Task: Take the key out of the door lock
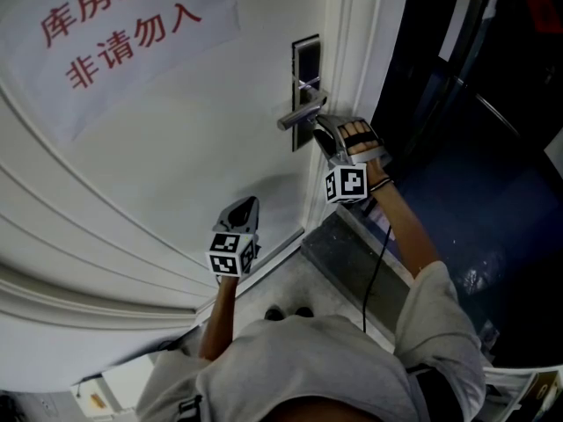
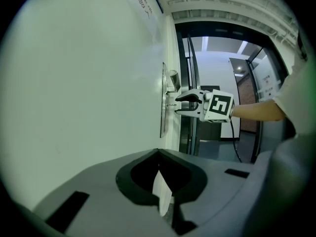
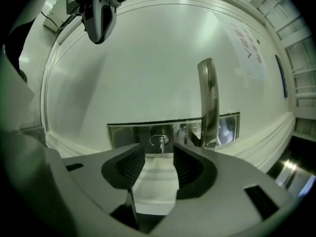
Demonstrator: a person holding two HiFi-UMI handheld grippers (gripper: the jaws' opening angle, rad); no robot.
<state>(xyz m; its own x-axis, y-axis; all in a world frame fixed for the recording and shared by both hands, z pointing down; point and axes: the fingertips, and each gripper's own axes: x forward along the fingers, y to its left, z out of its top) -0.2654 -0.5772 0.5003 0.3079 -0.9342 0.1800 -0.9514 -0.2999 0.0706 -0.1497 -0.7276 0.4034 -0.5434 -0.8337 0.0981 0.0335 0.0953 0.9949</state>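
Note:
A small silver key point(image 3: 161, 143) sticks out of the keyhole in the steel lock plate point(image 3: 129, 132) on the white door point(image 1: 176, 148). Just to its right is the lever handle point(image 3: 208, 102). My right gripper point(image 3: 159, 159) is open and faces the plate straight on. The key lies in line with the gap between its ribbed pads point(image 3: 132, 163), which do not touch it. In the head view, the right gripper point(image 1: 323, 132) sits just below the handle point(image 1: 302, 112). My left gripper point(image 1: 245, 207) hangs lower on the door, away from the lock, shut with nothing in it.
A paper sign point(image 1: 123, 33) with red characters hangs on the door's upper left. The door frame point(image 1: 352, 51) runs just right of the lock, with a dark open doorway point(image 1: 457, 148) beyond it. A cable point(image 1: 378, 262) trails from the right gripper.

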